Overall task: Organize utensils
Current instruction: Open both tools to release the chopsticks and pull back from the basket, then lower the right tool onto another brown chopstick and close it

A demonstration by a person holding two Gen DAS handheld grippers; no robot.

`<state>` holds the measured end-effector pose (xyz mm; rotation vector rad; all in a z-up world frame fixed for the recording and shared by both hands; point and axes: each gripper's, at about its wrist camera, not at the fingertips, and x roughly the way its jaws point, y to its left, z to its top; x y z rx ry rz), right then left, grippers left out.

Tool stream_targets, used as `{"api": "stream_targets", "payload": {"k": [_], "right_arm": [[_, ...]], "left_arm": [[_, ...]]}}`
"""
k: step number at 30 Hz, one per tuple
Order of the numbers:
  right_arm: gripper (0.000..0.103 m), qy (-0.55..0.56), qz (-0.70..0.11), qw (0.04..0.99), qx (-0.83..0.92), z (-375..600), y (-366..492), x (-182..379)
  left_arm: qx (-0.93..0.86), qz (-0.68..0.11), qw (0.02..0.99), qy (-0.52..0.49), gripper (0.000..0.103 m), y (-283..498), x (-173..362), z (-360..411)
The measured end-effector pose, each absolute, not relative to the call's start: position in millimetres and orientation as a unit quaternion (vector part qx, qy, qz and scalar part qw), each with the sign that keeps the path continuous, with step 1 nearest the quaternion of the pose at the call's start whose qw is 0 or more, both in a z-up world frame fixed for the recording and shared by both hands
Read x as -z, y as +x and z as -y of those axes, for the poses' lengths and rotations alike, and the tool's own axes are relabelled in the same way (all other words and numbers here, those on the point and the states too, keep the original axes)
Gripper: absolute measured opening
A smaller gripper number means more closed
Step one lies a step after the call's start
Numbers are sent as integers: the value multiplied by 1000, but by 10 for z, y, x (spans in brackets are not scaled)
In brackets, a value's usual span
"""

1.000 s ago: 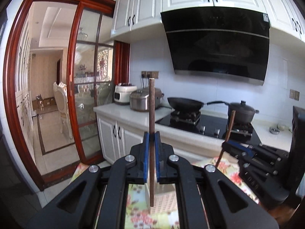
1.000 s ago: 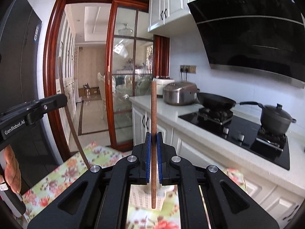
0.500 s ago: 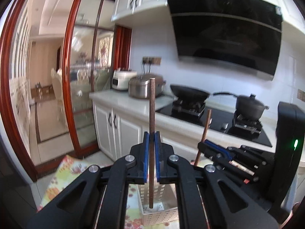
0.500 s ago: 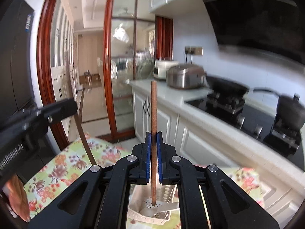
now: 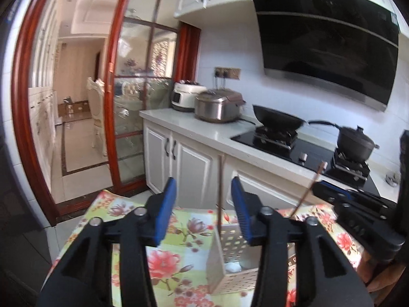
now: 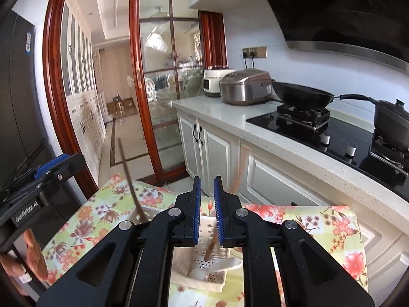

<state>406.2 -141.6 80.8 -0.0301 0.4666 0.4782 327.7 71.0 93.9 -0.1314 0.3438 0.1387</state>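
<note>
My left gripper [image 5: 203,206] is open above a white perforated utensil basket [image 5: 234,240] on the floral cloth. A dark chopstick [image 5: 220,186] stands free between the open fingers, its lower end in the basket. My right gripper [image 6: 207,204] is open with a narrow gap over the same basket [image 6: 204,268]. A brown chopstick [image 6: 236,179], blurred, tilts free beside its right finger, its tip inside the basket. A white spoon [image 6: 219,268] lies in the basket. The other gripper's chopstick [image 6: 131,184] shows at left.
A floral tablecloth [image 5: 179,255] covers the table. Beyond stands a white counter [image 6: 230,112] with a rice cooker [image 6: 245,87], a wok [image 6: 301,96] and a pot [image 6: 391,120] on the stove. A sliding glass door [image 6: 166,89] is at the left.
Both grippers lowered over the basket and opened, letting go of their chopsticks, which now stand loose in the basket. The left fingers opened wide, the right only slightly.
</note>
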Motion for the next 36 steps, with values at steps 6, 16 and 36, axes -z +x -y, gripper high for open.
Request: {"api": "stream_targets", "payload": {"k": [6,16,36], "right_arm": [[13,-10,-210,948,-237,1649,3516,-907],[13,2,-236,946,-222,1986,2607,-416],[25,10,-406,900,-157,2119,2570,1006]], "left_arm": [[-107,-144,982,-63,80,2641,-1034,-703],[-104,-186,975,-67,89,1731,-453,-566],[-90,-286,952,-54,94,1568,600,-379]]}}
